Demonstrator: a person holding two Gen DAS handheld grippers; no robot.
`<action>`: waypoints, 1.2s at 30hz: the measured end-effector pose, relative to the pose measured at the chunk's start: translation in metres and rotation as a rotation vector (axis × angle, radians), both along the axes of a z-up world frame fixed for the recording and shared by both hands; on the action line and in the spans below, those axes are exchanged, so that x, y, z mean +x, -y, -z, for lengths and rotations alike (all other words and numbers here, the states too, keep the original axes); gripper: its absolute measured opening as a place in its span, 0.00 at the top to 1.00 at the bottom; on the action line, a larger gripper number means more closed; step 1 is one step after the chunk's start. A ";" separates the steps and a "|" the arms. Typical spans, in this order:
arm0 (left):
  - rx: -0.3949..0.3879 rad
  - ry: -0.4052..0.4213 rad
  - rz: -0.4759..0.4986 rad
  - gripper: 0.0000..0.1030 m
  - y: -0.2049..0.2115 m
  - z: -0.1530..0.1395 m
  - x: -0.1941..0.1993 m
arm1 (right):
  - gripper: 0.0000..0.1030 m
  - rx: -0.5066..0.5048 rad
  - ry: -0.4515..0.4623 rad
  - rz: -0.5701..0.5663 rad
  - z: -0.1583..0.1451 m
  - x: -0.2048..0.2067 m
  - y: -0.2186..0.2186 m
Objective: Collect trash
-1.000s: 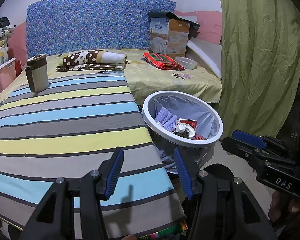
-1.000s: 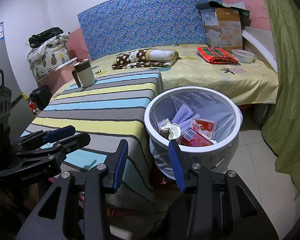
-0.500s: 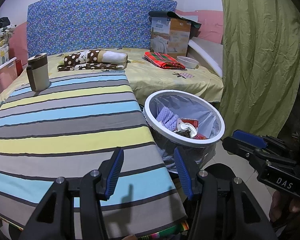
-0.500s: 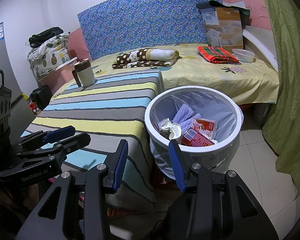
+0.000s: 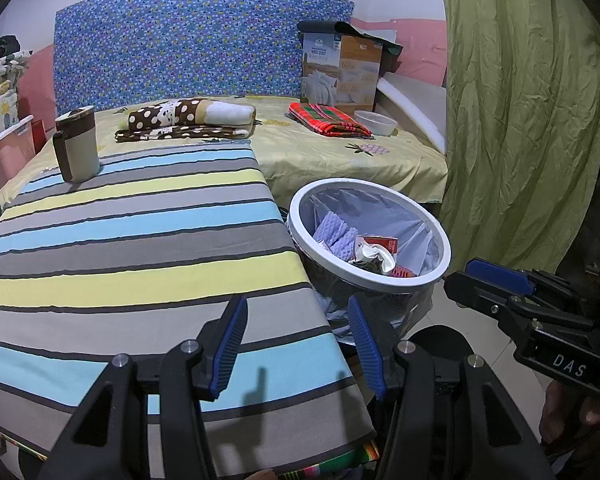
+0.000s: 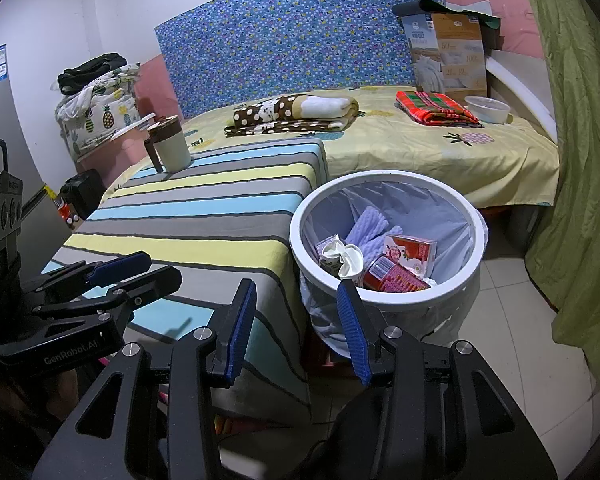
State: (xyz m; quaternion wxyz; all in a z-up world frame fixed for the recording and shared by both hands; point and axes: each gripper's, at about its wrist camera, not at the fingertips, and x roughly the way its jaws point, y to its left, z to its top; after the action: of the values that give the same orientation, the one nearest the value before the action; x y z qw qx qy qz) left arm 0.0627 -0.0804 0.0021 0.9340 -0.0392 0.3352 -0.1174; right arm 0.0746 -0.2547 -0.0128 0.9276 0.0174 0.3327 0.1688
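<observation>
Nearest you: your left gripper [image 5: 296, 338], black w/ blue ribbed pads, jaws spread wide, nothing btwn them. It hangs over the near corner of the striped cloth-covered table [image 5: 132, 248] (grey, light-blue, pale-yellow bands). Your right gripper [image 6: 296, 326], same build, also spread apart & empty, sits over the table's right edge, just short of the bin.

Each gripper shows in the other's cam: the right one at the far right of the left view [image 5: 496, 280], the left one at lower left of the right view [image 6: 120, 270].

Next out: round white-rimmed trash bin w/ pale grey-blue liner bag [image 6: 388, 296], on the tiled floor, right beside the table's right edge. Trash is inside it: lilac bumpy foam pieces [image 6: 370, 234], crumpled white wrapper [image 6: 348, 258], red-and-white carton [image 6: 410, 250], red can-like item [image 6: 396, 278].

Further back on the table's far-left corner: beige mug w/ brown lid & handle [image 5: 76, 144], upright.

Behind the table, bed w/ yellow sheet [image 5: 380, 160]. On it: brown polka-dot folded blanket [image 5: 188, 118], red-green plaid folded cloth [image 5: 328, 120], white shallow plastic bowl [image 5: 376, 122] just beside the plaid cloth, cardboard quilt box [image 5: 340, 70] standing at the back.

Farthest: blue floral headboard [image 5: 180, 48]. Olive-green curtain [image 5: 520, 100] hangs at right.
</observation>
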 end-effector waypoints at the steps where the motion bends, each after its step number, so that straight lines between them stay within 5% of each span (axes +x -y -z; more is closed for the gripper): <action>1: 0.001 0.000 -0.001 0.47 0.000 0.001 0.000 | 0.57 -0.001 0.000 0.000 0.000 0.000 0.000; 36: 0.018 -0.013 -0.009 0.47 0.001 0.003 -0.003 | 0.57 0.001 -0.002 -0.005 0.002 0.001 -0.002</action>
State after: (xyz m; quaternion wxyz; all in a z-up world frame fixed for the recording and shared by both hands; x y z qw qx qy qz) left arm 0.0597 -0.0817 -0.0012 0.9326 -0.0331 0.3422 -0.1100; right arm 0.0754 -0.2524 -0.0145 0.9269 0.0170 0.3335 0.1714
